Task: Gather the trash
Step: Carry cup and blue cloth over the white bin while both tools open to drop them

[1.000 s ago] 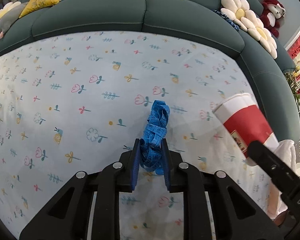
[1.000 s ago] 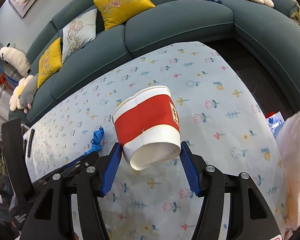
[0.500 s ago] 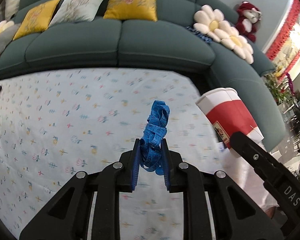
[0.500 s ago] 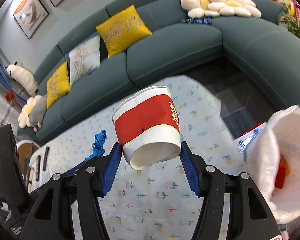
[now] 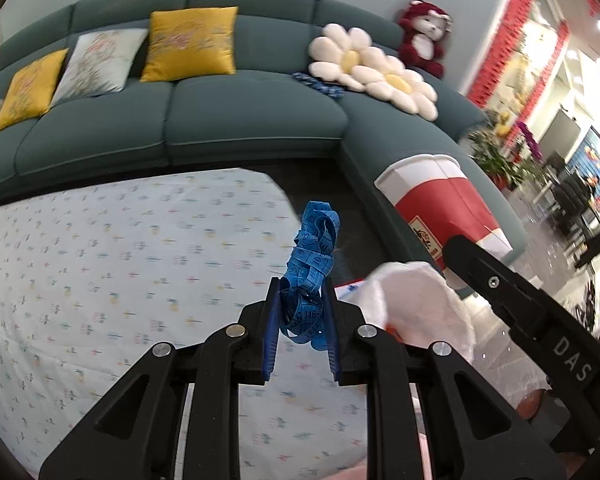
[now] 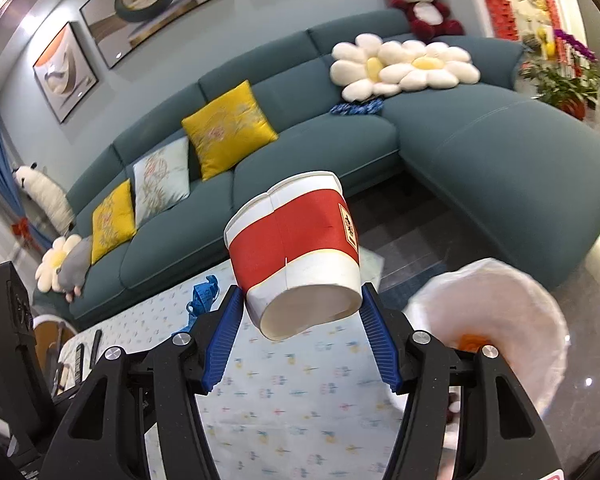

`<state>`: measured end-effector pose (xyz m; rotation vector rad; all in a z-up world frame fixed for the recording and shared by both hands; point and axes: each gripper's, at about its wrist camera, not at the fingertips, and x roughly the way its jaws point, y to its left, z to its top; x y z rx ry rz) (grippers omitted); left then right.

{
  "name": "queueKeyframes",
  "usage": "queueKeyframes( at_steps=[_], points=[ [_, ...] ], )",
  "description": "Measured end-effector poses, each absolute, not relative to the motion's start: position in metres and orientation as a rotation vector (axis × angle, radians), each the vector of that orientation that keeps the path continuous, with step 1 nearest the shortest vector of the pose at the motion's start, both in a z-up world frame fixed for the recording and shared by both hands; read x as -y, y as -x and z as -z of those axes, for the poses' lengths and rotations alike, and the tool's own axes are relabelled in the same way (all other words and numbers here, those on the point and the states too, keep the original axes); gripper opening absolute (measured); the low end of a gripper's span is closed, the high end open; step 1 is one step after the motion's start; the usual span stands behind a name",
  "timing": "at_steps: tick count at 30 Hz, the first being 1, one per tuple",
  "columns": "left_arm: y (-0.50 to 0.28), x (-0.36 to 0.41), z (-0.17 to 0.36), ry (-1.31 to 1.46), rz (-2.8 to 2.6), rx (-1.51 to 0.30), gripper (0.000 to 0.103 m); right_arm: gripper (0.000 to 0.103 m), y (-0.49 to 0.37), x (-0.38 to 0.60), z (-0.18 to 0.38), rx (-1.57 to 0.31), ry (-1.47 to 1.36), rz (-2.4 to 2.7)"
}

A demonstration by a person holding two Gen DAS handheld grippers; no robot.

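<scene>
My left gripper (image 5: 300,292) is shut on a crumpled blue measuring tape (image 5: 310,264) and holds it in the air above the table's right end. My right gripper (image 6: 302,300) is shut on a red and white paper cup (image 6: 296,248), squashed at the base and tilted, also in the air. The cup (image 5: 440,208) shows at the right of the left wrist view. A white trash bag (image 6: 496,320) with something orange inside hangs open to the right, below both grippers; it also shows in the left wrist view (image 5: 420,304).
The table with the flowered cloth (image 5: 120,272) lies below and left. A teal corner sofa (image 6: 480,152) with yellow cushions (image 6: 228,128) and flower pillows (image 6: 404,66) wraps behind. Dark remotes (image 6: 88,350) lie at the table's far left. Glossy floor lies to the right.
Both grippers have risen and swung right, off the table toward the white bag, each still holding its item. The bag's mouth has come into view.
</scene>
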<state>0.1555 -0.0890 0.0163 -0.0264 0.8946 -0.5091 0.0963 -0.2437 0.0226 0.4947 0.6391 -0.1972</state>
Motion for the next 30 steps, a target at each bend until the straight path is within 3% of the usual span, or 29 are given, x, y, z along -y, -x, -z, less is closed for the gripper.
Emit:
queueKeyframes(
  at_steps=[15, 30],
  points=[
    [-0.099, 0.18, -0.018, -0.102, 0.638, -0.885, 0.02, 0.058, -0.024, 0.326, -0.018, -0.595, -0.55, 0.316],
    [-0.088, 0.218, 0.006, -0.161, 0.693, -0.937, 0.02, 0.058, -0.004, 0.363, 0.006, -0.619, -0.601, 0.373]
  ],
)
